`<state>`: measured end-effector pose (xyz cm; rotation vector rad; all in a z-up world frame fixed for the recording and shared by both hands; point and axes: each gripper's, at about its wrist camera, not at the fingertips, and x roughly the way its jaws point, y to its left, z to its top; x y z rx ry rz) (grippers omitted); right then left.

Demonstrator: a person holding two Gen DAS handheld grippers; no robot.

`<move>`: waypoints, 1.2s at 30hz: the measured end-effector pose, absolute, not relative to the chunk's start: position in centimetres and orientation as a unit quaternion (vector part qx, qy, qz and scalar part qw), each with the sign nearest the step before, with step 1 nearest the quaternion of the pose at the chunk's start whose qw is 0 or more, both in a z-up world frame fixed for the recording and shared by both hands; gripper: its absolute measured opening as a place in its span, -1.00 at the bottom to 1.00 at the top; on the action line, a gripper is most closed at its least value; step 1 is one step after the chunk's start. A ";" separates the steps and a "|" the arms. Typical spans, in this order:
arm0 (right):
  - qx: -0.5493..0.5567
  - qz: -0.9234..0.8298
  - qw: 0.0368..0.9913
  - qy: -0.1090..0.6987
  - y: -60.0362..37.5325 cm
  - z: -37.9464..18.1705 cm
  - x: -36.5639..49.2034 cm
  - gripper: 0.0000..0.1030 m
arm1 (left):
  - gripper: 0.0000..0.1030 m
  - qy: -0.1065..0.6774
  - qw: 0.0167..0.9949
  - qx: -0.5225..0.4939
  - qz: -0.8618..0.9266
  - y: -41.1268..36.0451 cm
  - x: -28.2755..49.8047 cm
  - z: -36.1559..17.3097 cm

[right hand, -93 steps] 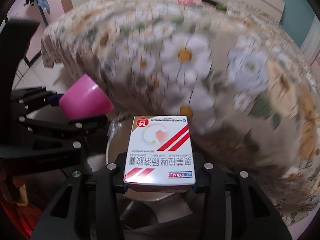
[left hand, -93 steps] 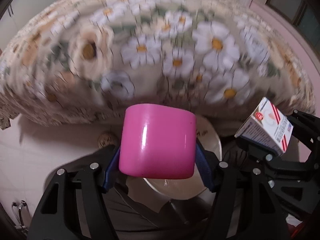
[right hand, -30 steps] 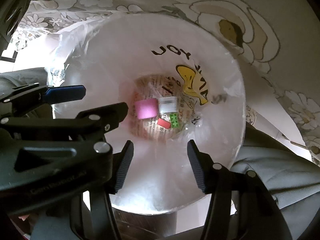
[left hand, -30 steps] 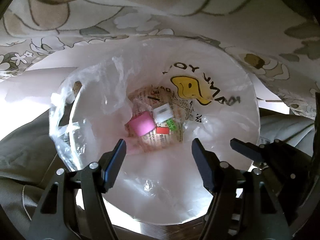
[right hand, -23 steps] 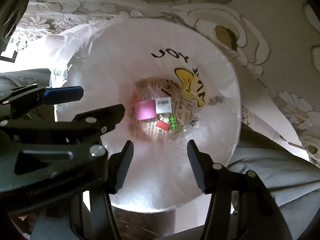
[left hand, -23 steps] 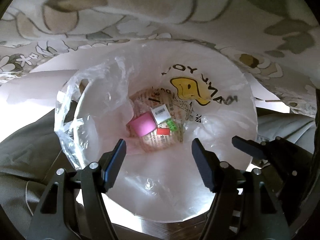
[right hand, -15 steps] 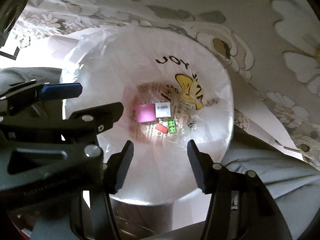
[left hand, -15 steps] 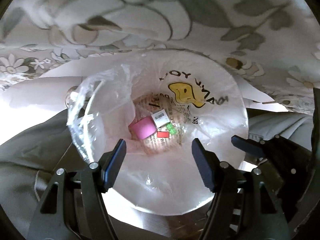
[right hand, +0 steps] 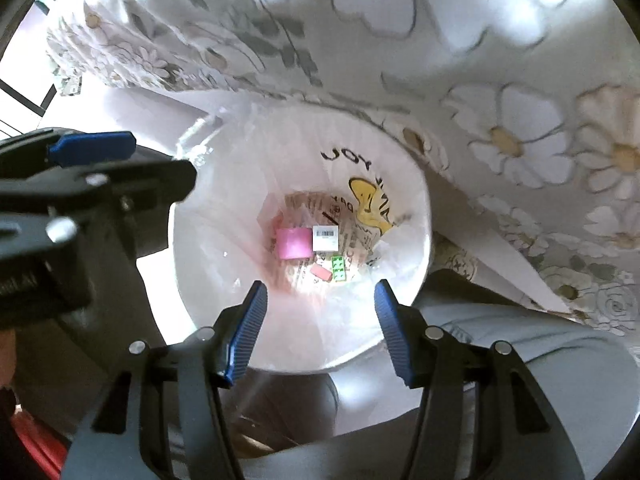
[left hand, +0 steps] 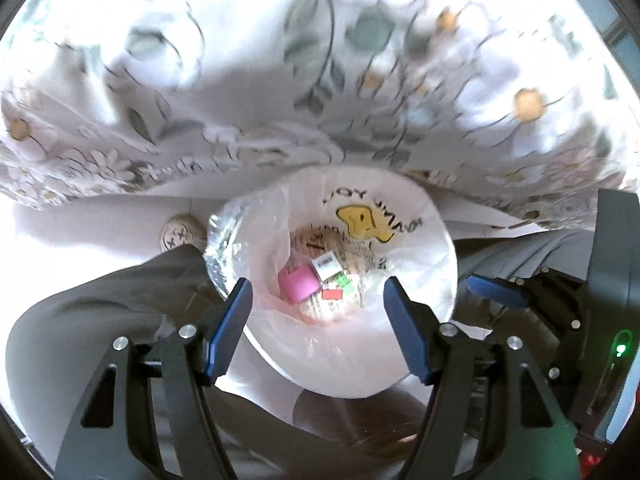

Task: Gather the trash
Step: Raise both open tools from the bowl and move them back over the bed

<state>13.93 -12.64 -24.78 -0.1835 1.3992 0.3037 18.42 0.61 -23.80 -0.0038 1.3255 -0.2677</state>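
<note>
A white trash bin [left hand: 436, 276] lined with a clear bag stands below both grippers; it also shows in the right wrist view [right hand: 208, 248]. At its bottom lie a pink cup [left hand: 298, 283] [right hand: 294, 243], a white medicine box [left hand: 327, 265] [right hand: 325, 238], a green brick [right hand: 338, 268] and a small red piece [right hand: 321, 272]. My left gripper [left hand: 318, 308] is open and empty above the bin. My right gripper [right hand: 320, 306] is open and empty above it too. The left gripper's fingertip [right hand: 92, 148] shows at the left of the right wrist view.
A flowered tablecloth [left hand: 320, 80] [right hand: 480, 80] hangs over the table edge just behind the bin. The person's grey trouser legs [left hand: 100, 300] [right hand: 540, 360] flank the bin. Pale floor [left hand: 80, 232] lies to the left.
Both grippers let the pink cup and the medicine box drop into the bin, then rose away from it. The bin looks smaller now and more tablecloth shows.
</note>
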 end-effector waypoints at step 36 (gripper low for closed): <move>-0.131 0.147 0.878 0.436 -16.4 -2.4 19.4 0.27 | 0.32 0.433 0.899 0.005 -0.067 3.8 23.2 -2.4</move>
